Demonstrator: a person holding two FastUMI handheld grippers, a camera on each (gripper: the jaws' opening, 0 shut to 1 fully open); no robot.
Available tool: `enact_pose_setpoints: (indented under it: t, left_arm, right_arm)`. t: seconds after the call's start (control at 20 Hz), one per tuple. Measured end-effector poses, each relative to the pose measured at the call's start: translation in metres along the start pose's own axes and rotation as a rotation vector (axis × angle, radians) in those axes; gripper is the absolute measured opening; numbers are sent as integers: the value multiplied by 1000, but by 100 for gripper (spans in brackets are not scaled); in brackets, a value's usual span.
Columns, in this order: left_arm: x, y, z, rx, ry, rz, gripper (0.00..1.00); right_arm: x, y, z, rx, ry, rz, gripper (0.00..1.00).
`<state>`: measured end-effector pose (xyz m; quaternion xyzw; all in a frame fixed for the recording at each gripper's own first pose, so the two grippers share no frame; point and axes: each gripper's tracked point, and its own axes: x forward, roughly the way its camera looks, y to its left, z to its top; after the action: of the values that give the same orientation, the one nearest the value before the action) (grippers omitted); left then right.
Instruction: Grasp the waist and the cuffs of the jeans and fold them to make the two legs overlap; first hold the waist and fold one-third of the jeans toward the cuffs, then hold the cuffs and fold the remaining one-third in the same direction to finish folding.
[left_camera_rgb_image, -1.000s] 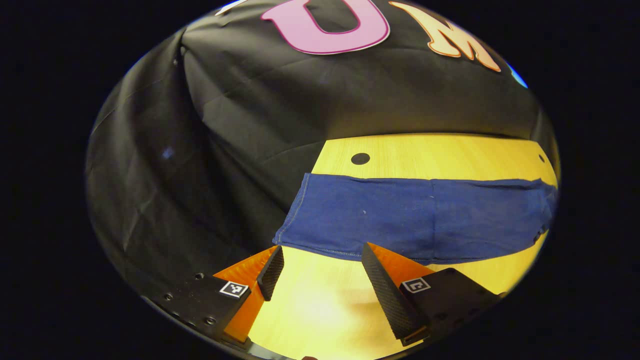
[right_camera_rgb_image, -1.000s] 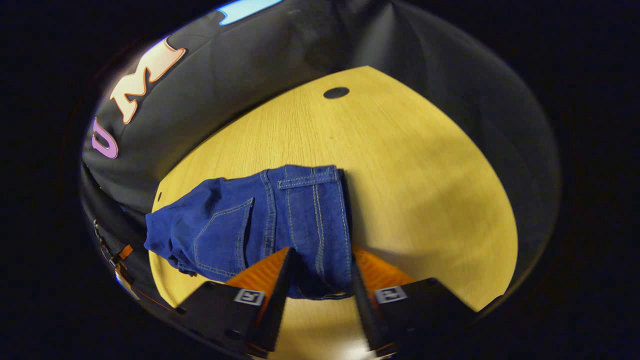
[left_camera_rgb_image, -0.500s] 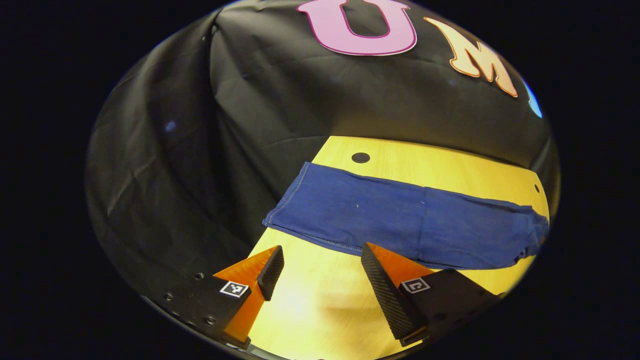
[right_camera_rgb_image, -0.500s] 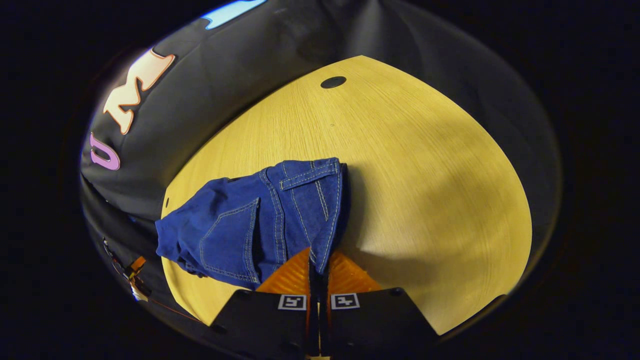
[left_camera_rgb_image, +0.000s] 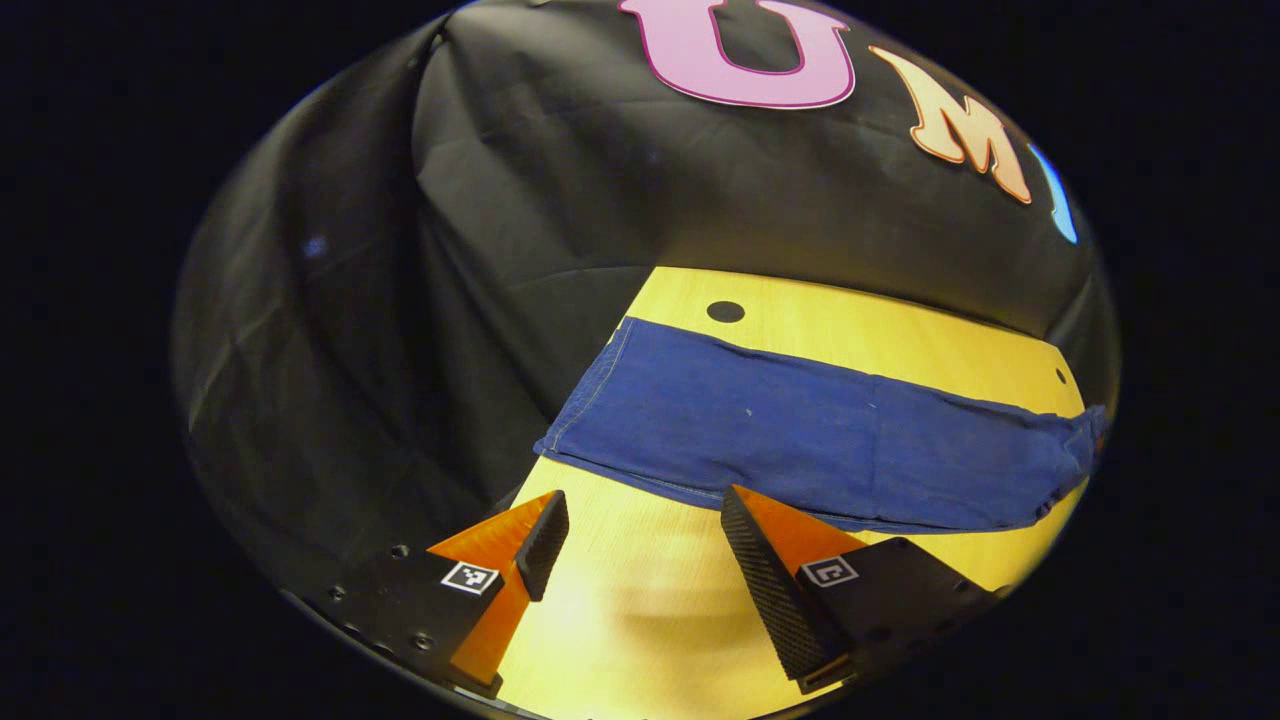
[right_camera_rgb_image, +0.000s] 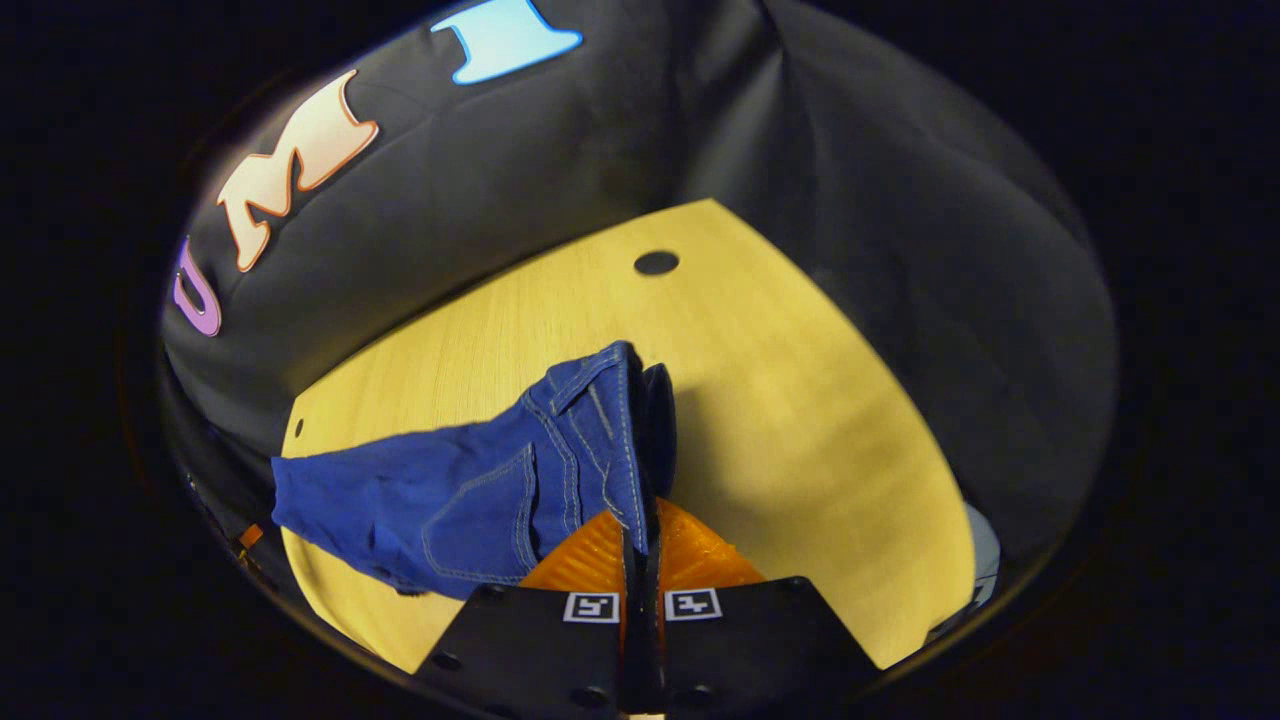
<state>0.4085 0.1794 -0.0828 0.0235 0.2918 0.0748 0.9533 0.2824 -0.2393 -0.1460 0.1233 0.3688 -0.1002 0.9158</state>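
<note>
Lifted since a moment ago, jeans (right_camera_rgb_image: 470, 490) waist pinched by right gripper (right_camera_rgb_image: 640, 545); left gripper (left_camera_rgb_image: 640, 525), jaws apart, should grab the cuff.

Your jeans (left_camera_rgb_image: 800, 440) are deep blue denim; in the right gripper view (right_camera_rgb_image: 480, 490) you can see pale contrast stitching tracing the pocket and waistband seams. Your table (left_camera_rgb_image: 880, 335) is yellow-toned light wood with fine straight grain, marked by a round black spot (right_camera_rgb_image: 656, 263). Your booth wall (left_camera_rgb_image: 420, 300) is black cloth.
</note>
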Motion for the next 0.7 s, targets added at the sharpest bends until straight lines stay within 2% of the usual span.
enact_pose_setpoints:
  t: [0.15, 0.3, 0.4, 0.55, 0.7]
  left_arm:
    - [-9, -1, -2, 27, -6, -68, 94]
    - [-10, -4, -3, 14, -1, -130, 94]
    - [-13, -8, -2, 11, 7, -158, 94]
    - [-16, -9, 3, 22, 11, -167, 94]
    - [-17, -10, 3, 24, 18, -167, 92]
  right_arm:
    - [-32, 19, 31, -11, -83, -73, 2]
    - [-77, 86, 54, 6, -157, -33, 2]
    - [-99, 154, 56, -33, -192, 28, 2]
    - [-120, 264, 44, -48, -200, 177, 2]
    - [-112, 343, 8, -35, -144, 326, 2]
